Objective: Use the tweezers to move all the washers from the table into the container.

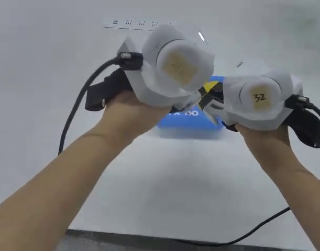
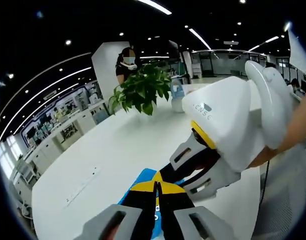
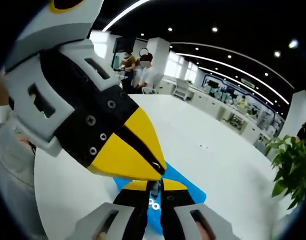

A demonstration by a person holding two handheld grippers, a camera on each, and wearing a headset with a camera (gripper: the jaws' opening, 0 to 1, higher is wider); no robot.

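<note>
The left gripper [image 3: 161, 172] and the right gripper [image 3: 154, 186] are held tip beside tip above the tabletop [image 1: 165, 183]. A container [image 1: 191, 124] is set on the tabletop directly beneath both tips. Washers [image 3: 154, 203] are seen on its surface just below the right gripper. A potted plant [image 2: 142, 87] is placed far ahead of the left gripper.

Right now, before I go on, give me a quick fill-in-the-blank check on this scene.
The left gripper has ____ jaw tips.
The washers lie on a ____ object.
On the white table stands a leafy green ____.
Missing words: yellow; blue; plant.
</note>
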